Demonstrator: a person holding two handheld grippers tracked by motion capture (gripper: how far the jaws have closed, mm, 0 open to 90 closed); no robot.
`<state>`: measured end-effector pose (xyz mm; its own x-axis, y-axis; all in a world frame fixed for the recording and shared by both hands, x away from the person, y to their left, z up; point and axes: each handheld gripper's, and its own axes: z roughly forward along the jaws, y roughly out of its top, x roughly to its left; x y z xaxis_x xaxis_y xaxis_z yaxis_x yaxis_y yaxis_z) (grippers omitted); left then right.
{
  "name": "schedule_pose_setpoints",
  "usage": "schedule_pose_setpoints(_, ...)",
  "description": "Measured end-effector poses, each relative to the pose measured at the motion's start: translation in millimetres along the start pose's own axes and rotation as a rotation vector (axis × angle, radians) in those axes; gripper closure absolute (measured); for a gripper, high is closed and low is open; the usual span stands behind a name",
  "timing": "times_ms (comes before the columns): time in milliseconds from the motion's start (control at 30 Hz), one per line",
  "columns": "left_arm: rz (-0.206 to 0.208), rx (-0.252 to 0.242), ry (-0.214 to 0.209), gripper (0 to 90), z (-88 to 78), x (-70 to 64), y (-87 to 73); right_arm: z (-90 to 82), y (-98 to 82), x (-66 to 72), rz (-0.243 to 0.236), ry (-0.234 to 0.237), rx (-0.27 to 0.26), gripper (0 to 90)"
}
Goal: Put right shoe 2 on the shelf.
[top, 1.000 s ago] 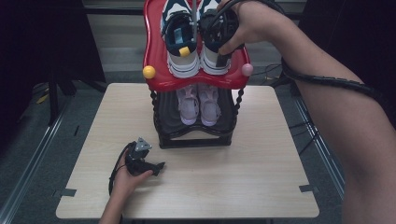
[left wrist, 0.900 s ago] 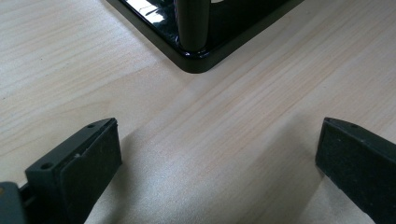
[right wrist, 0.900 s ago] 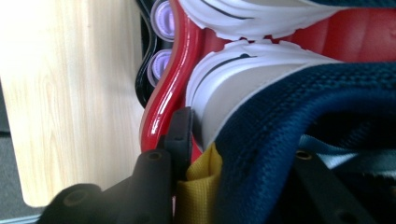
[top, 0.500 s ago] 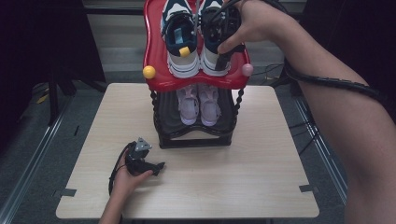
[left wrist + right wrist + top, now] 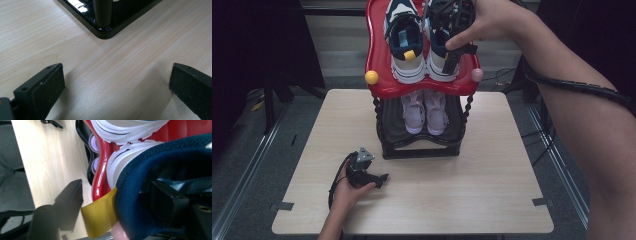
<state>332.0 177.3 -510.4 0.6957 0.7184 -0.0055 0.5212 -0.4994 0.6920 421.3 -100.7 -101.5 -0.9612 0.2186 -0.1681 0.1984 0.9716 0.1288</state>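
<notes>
Left of the shoe rack [image 5: 422, 142], your left gripper [image 5: 371, 176] rests on the worktop [image 5: 492, 190] near the rack's front corner, jaws spread wide around bare wood. On the rack's red top tray [image 5: 379, 75], your right gripper [image 5: 451, 50] straddles the heel of the right-hand navy sneaker [image 5: 439, 60]; its jaws have just been opening, one inside the collar, one outside beside the yellow heel tab [image 5: 100, 216].

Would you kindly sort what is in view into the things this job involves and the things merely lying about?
In the job:
- right gripper, jaws just opening, heel collar of the right navy shoe between them
- left navy shoe
- red top shelf

Lying about:
- pink shoes on the black lower shelf
- left gripper, open, resting on the table
</notes>
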Motion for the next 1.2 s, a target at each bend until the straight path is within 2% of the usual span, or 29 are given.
schedule_pose_setpoints(267, 0.000, 0.000, 0.000, 0.0, 0.0, 0.0, 0.0, -11.4, -2.0, 1.4, 0.023, 0.010, -0.011, 17.2)
schedule_pose_setpoints(533, -0.001, 0.000, 0.000, 0.0, 0.0, -0.1, 0.0, -25.3, -7.7, 3.0, 0.038, 0.020, 0.000, 17.5)
schedule_pose_setpoints(733, -0.001, 0.000, 0.000, 0.0, 0.0, -0.1, -0.1, -34.1, -14.4, 3.6, 0.050, 0.009, 0.018, 18.0)
schedule_pose_setpoints(1200, 0.000, 0.000, 0.000, 0.0, 0.0, -0.1, 0.0, -32.3, -32.0, 8.1, 0.068, 0.053, 0.066, 18.4)
